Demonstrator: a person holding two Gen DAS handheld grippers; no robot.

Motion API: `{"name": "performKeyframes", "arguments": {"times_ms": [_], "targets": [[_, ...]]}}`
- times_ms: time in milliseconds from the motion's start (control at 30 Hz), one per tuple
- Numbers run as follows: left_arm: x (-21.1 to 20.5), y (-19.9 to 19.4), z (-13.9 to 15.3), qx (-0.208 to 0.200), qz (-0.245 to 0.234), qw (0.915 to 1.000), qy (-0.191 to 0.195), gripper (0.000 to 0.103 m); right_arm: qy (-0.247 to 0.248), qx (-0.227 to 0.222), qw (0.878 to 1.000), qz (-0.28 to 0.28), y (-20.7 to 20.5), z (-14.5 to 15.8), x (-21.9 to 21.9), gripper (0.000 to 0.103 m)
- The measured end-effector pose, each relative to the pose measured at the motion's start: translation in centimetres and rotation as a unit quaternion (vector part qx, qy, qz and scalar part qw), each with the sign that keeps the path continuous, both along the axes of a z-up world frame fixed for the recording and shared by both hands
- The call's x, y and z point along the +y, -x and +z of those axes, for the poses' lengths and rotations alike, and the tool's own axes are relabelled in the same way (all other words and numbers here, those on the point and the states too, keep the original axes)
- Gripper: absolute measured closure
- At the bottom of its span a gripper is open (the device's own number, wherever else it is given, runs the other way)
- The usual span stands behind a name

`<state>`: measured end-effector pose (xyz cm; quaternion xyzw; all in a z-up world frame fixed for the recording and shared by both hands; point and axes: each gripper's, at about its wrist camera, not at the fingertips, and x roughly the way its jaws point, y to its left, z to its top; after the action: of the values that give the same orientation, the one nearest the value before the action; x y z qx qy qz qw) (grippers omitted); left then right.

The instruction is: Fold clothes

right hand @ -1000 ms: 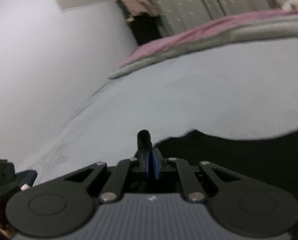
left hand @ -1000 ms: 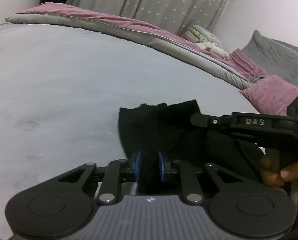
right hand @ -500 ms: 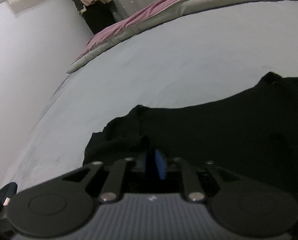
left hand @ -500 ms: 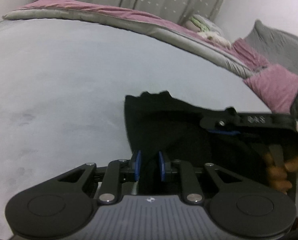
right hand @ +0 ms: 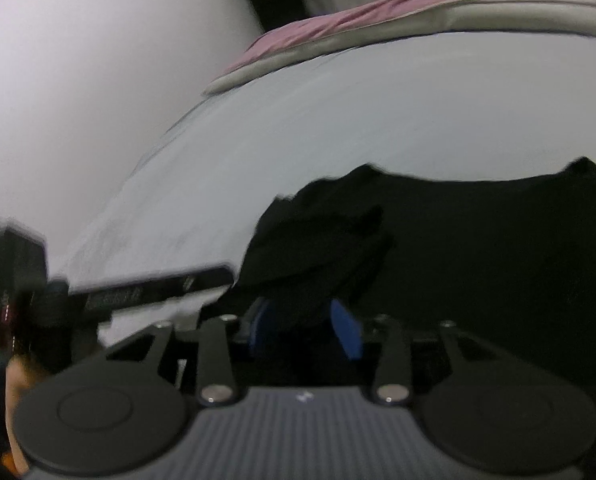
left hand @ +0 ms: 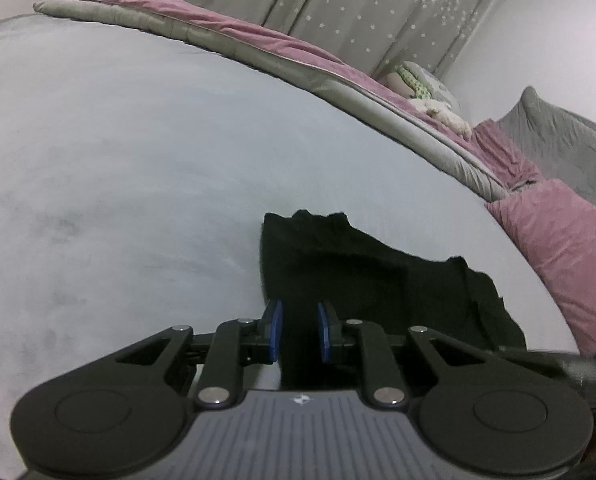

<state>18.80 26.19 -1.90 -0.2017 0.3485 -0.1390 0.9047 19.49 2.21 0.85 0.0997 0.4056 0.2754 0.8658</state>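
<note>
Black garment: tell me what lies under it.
The black garment lies on the pale grey bedspread, which shows bare all around its far edges. Whether anything else lies beneath the cloth cannot be seen; its own folds cover that area.

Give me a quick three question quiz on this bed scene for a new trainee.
1. True or false: the black garment lies on a wooden table.
2. The pillow right of it, in the left wrist view, is: A pink, B green, C yellow.
3. What lies along the bed's far edge?
Key: 1 false, it lies on the bed. 2 A. 3 a pink and grey quilt.
</note>
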Motion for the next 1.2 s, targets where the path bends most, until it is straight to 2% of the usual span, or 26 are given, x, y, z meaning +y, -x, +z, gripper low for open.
{"name": "performKeyframes", "arguments": {"times_ms": [133, 267, 400, 567, 600, 700, 967, 1033, 1200], "targets": [[0.7, 0.0, 0.0, -0.011, 0.005, 0.9993, 0.036, 0.087, 0.054, -0.051, 0.996, 0.046, 2.1, 0.2, 2.2, 0.061], [0.6, -0.4, -0.6, -0.020, -0.013, 0.9968, 0.077, 0.087, 0.108, -0.106, 0.984, 0.090, 3.4, 0.3, 4.4, 0.061], [0.3, -1.3, -1.8, -0.008, -0.021, 0.9942, 0.105, 0.087, 0.173, -0.157, 0.965, 0.117, 4.5, 0.2, 6.2, 0.060], [0.1, -2.4, -3.6, 0.026, -0.007, 0.9932, 0.114, 0.090, 0.251, -0.198, 0.936, 0.147, 4.8, -1.1, 8.2, 0.063], [0.2, -2.5, -3.9, 0.030, -0.004, 0.9927, 0.117, 0.090, 0.262, -0.201, 0.932, 0.149, 4.7, -1.3, 8.4, 0.064], [0.3, -2.7, -4.3, 0.037, 0.003, 0.9923, 0.118, 0.091, 0.287, -0.206, 0.923, 0.154, 4.2, -2.0, 8.8, 0.092], [0.4, -2.8, -4.4, 0.043, 0.007, 0.9917, 0.121, 0.092, 0.278, -0.205, 0.924, 0.163, 4.7, 0.7, 7.2, 0.094], [0.5, -2.8, -4.4, 0.043, 0.006, 0.9921, 0.118, 0.092, 0.276, -0.195, 0.925, 0.172, 4.4, 0.5, 7.0, 0.094], [0.8, -2.6, -4.0, 0.044, 0.008, 0.9921, 0.117, 0.092, 0.299, -0.172, 0.915, 0.207, 4.7, -1.5, 7.6, 0.093]]}}
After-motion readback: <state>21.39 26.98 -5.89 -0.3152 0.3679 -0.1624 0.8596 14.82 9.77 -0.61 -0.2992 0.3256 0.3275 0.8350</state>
